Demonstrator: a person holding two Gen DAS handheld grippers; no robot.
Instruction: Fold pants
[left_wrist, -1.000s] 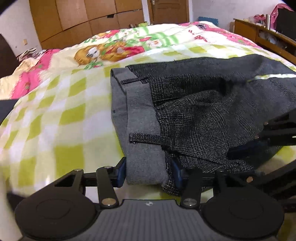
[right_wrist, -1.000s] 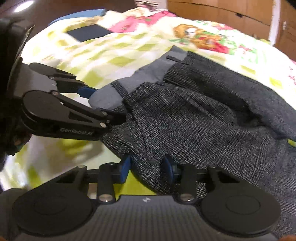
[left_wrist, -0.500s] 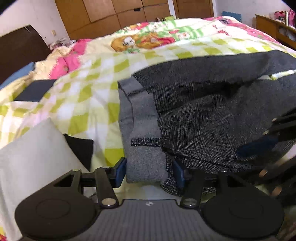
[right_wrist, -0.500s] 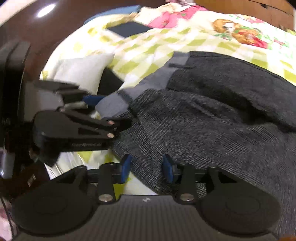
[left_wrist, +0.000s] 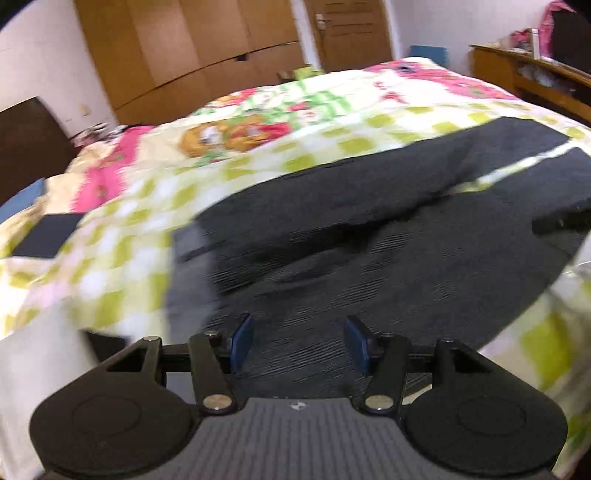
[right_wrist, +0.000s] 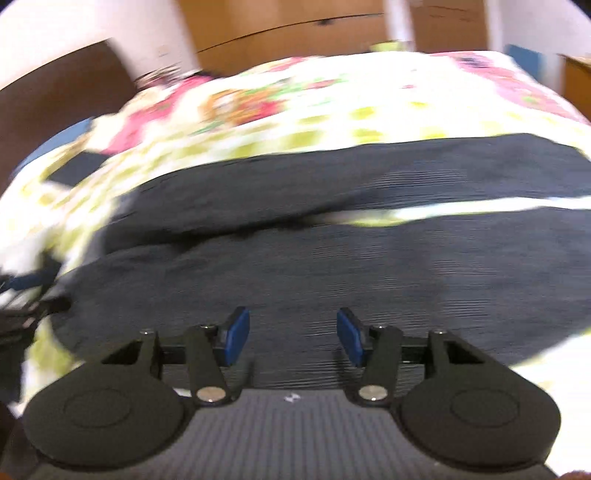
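Two grippers, ours, hung over the pants (left_wrist: 369, 236), which lay spread across the bed (left_wrist: 122, 236) with legs side by side. Our left gripper (left_wrist: 298, 345) stood half open, empty; our right gripper (right_wrist: 292, 336) was opening, gripping nothing. We judged each should regrip a flat edge before folding. We saw no containers.

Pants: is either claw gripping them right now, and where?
Neither. The left claw is open and the right claw is opening; both hang over the dark pants, pads clear of the cloth.
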